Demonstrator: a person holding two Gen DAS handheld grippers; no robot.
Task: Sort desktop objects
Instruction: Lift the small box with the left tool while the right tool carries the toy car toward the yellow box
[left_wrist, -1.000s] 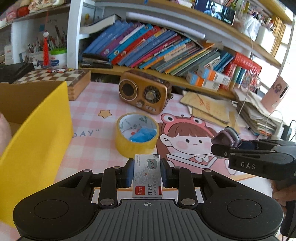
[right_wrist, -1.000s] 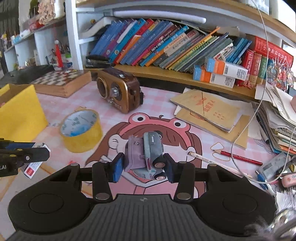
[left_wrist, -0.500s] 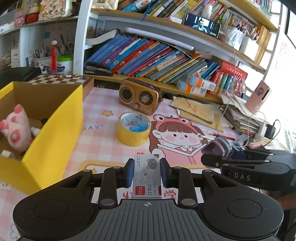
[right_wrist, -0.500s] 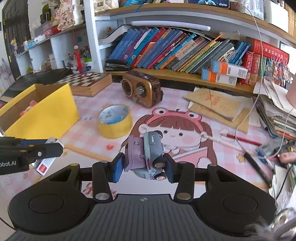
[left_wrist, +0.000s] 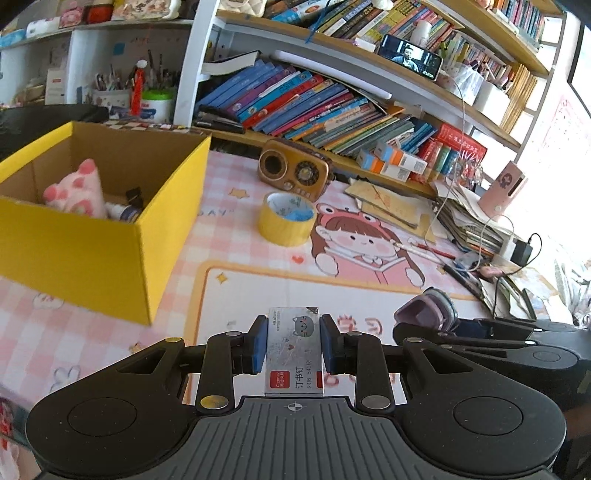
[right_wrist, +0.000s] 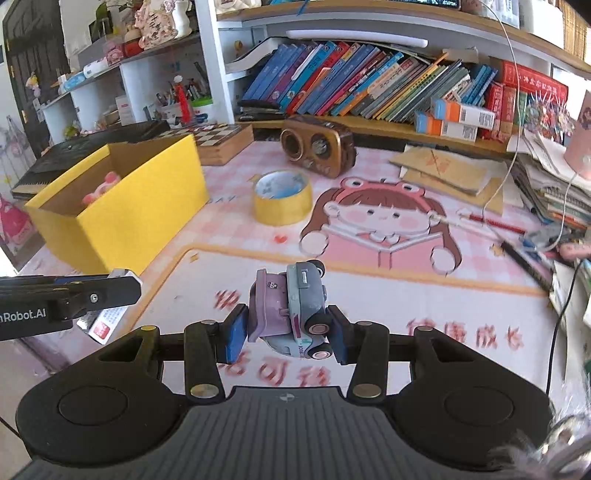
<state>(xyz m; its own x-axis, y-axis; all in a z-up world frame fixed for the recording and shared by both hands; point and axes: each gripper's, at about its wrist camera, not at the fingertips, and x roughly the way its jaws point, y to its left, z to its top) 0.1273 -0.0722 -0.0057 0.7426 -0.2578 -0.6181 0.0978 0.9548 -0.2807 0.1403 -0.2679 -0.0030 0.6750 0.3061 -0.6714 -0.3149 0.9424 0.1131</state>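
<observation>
A small box of staples (left_wrist: 294, 350) is clamped flat between the jaws of the left gripper (left_wrist: 294, 347), which are closed tight on its long sides. A toy car (right_wrist: 290, 314), lying on its side with the wheels turned to the right, is pinched between the jaws of the right gripper (right_wrist: 286, 326), which are only as far apart as the car's body. Both things are carried above the counter (left_wrist: 280, 291), clear of its patterned mat, with the yellow cardboard box (left_wrist: 92, 236) to the left.

The step in hand is judged to be the carry to that box. Each load should be brought well over the rim before the jaws are parted, so that the near wall is not struck. The two grippers are better emptied one at a time, the left one first, since it is nearer the box. The car is held on rounded surfaces and may slip if it is swung quickly.

Inside the box a pink plush toy (left_wrist: 75, 192) is seen, with a small bottle (left_wrist: 123, 212) and a dark object that cannot be made out beside it. A roll of yellow tape (left_wrist: 287, 221) stands on the counter, with something blue in its core.
</observation>
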